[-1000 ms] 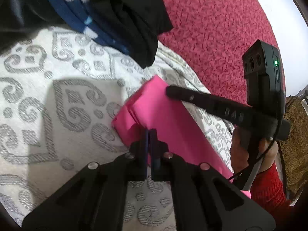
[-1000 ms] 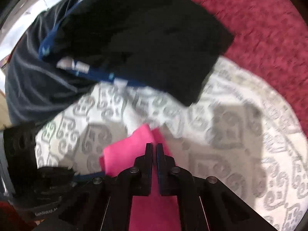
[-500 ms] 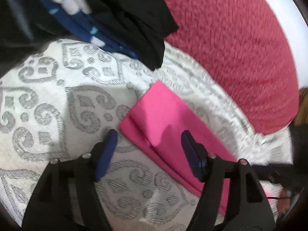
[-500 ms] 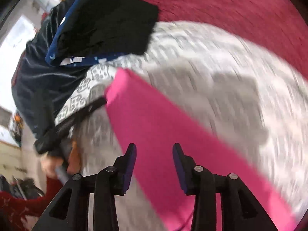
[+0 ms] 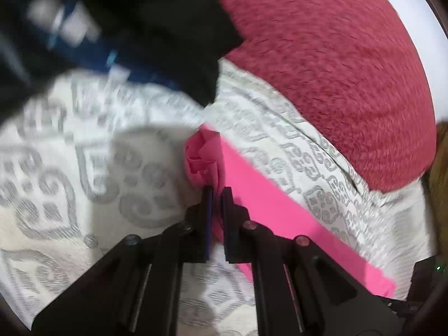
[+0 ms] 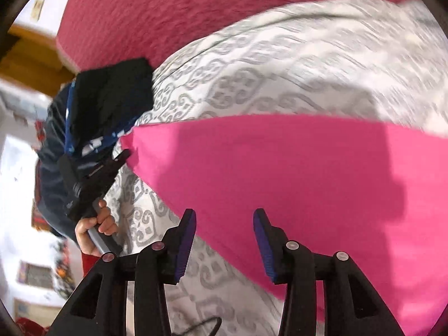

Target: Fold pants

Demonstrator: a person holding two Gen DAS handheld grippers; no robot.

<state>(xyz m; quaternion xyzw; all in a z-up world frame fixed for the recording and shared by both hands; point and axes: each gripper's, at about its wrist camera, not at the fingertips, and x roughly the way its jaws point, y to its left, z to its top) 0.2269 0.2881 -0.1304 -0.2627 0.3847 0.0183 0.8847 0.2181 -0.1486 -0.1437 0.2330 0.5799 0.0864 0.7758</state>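
Note:
The pink pants [image 5: 268, 204] lie as a long folded strip on a white and grey patterned bedspread [image 5: 84, 168]. My left gripper [image 5: 217, 193] is shut on the bunched end of the pink pants. In the right wrist view the pink pants [image 6: 280, 173] spread wide across the bedspread [image 6: 280, 64]. My right gripper [image 6: 224, 218] is open and empty, its jaws over the near edge of the pants. The left gripper [image 6: 124, 155] shows there pinching the pants' left corner.
A pile of black and blue clothes [image 5: 140, 28] lies at the far side of the bedspread, also in the right wrist view [image 6: 112, 95]. A dark red blanket [image 5: 336, 56] covers the bed beyond the bedspread [image 6: 196, 14].
My left gripper opened, then shut again on the end of the pink pants. My right gripper opened, let go of the pants and swung to a view along the strip.

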